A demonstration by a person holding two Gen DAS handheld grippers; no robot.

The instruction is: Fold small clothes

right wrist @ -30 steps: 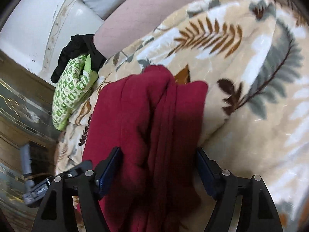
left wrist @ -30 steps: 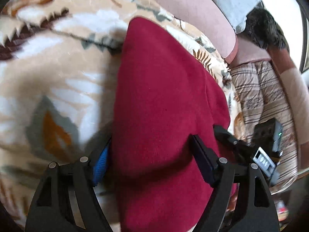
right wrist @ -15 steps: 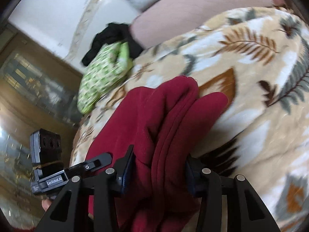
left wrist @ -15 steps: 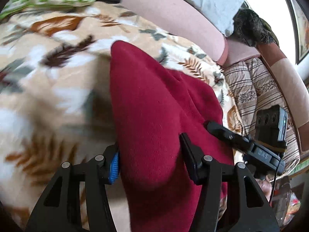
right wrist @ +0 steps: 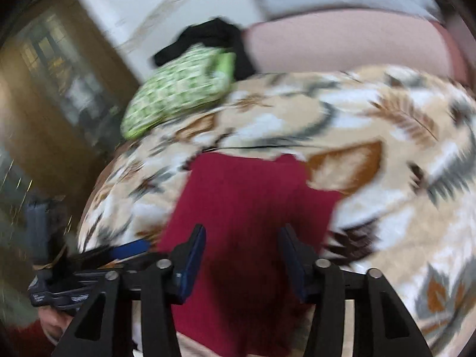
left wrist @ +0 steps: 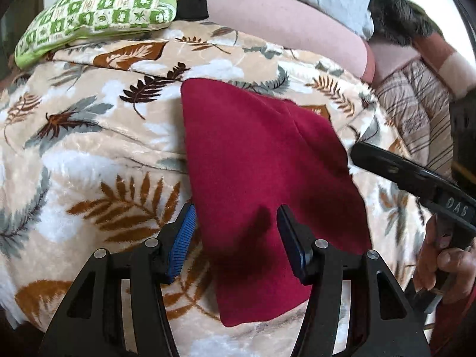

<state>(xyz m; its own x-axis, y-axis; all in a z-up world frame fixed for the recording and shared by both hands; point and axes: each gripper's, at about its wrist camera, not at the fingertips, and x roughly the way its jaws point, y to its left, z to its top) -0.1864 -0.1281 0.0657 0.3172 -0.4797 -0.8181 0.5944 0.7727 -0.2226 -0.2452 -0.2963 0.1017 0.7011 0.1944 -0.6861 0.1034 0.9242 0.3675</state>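
Both tongs hover over a dark red cloth on a leaf-print blanket. Left wrist view: the left tongs (left wrist: 236, 232) stand partly apart above the red cloth (left wrist: 261, 172), which lies flat and folded on the beige blanket (left wrist: 89, 148); the blue-ribbed left pad (left wrist: 183, 241) sits just off the cloth's left edge, the other finger is over the cloth, and whether either one presses on the fabric cannot be told. At the right edge a hand (left wrist: 443, 264) holds the handle of the right tongs (left wrist: 395, 172), whose black arm reaches toward the cloth's right side. A green checked cushion (left wrist: 95, 15) lies at the blanket's far left, a pink bolster (left wrist: 285, 23) runs along the back, and a striped cover (left wrist: 422, 113) shows at far right.

Right wrist view, blurred: the right tongs (right wrist: 242, 255) are also partly apart, the red cloth (right wrist: 247, 202) spread beneath and between the fingers, seemingly ungripped. The left tongs (right wrist: 98, 264) enter low at left. The green cushion (right wrist: 175, 95) and a black garment (right wrist: 208, 38) sit beyond the blanket (right wrist: 386, 208)
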